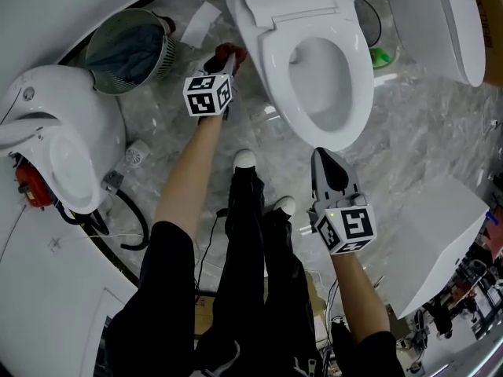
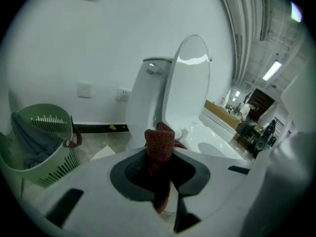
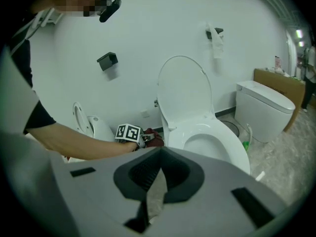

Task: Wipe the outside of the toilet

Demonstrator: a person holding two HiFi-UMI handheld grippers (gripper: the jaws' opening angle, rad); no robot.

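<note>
Head view, left to right.

1. A second toilet [image 1: 56, 144] occupies the left edge. Above it stands a green slatted basket [image 1: 130, 49] holding blue fabric.
2. My left forearm runs from the lower centre up to the upper centre, nearly straight. The left gripper [image 1: 223, 63] points up-frame at the left outer flank of the toilet [image 1: 271, 93], behind the bowl. Its jaws are clamped on a red cloth [image 2: 160, 143], which sticks out past the tips. The cloth lies at the toilet's outer wall, but I cannot confirm contact.
3. The strip of marble floor [image 1: 169, 124] between basket and toilet is the free lane on this side. It is narrow, and the basket rim is near the gripper.
4. The toilet fills the upper centre, with its lid raised and its seat down. My two white shoes [image 1: 245, 159] stand just below its front rim.
5. My right forearm rises from the lower right. The right gripper [image 1: 326, 157] points up-frame, just below the bowl's front edge and apart from it. Its jaws are together with nothing between them.
6. A white cabinet [image 1: 432, 242] bounds the right side. Open floor lies between it and the bowl.
</note>
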